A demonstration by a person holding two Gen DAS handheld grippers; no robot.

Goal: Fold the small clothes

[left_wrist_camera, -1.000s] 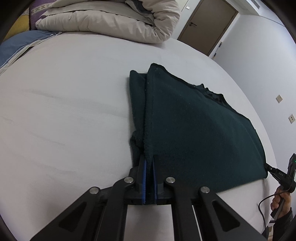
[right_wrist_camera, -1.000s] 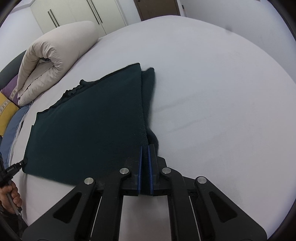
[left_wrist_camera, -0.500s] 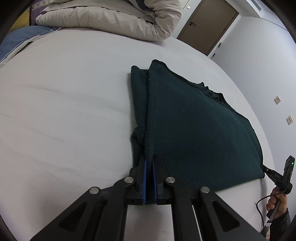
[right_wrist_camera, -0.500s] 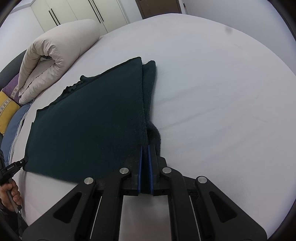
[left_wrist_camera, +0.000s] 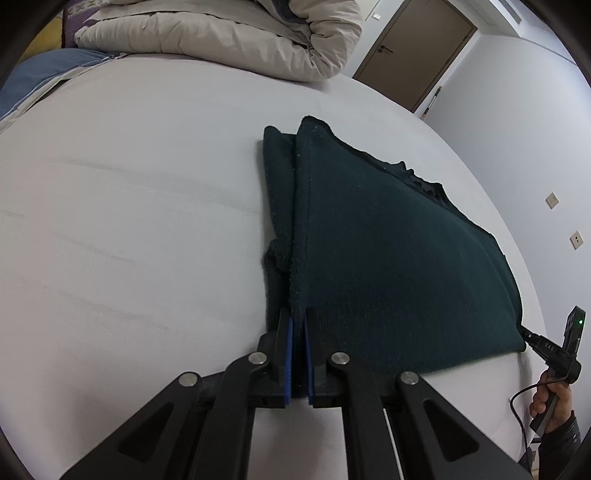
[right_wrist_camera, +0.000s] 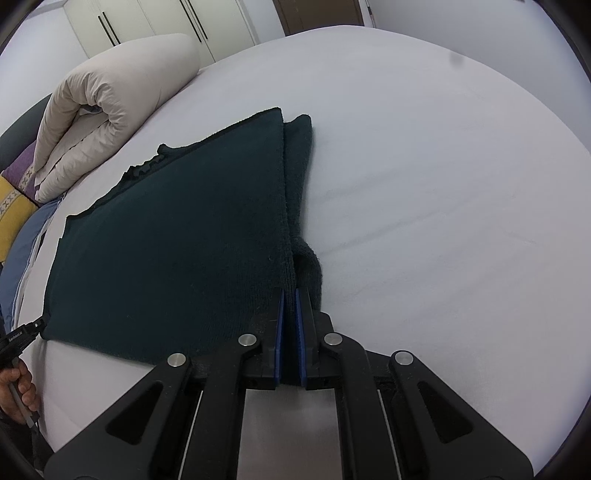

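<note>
A dark green knitted garment (left_wrist_camera: 388,251) lies spread on the white bed (left_wrist_camera: 129,240), with a sleeve folded under along each side. My left gripper (left_wrist_camera: 297,317) is shut on the garment's near left corner, blue pads pinching the fabric. The same dark green garment (right_wrist_camera: 177,236) shows in the right wrist view, where my right gripper (right_wrist_camera: 290,295) is shut on its near right corner. The other gripper (left_wrist_camera: 546,347) appears at the garment's far corner in the left wrist view, held by a hand (left_wrist_camera: 550,402). The left gripper (right_wrist_camera: 20,338) shows at the left edge of the right wrist view.
A rolled beige duvet (left_wrist_camera: 229,40) lies at the head of the bed, with blue bedding (left_wrist_camera: 40,74) and a yellow and purple cushion (right_wrist_camera: 14,199) beside it. A brown door (left_wrist_camera: 417,55) and white wardrobes (right_wrist_camera: 155,22) stand beyond the bed.
Both views have shifted slightly closer over the garment. Both grippers keep their hold on the corners; the garment's lie is nearly the same.
</note>
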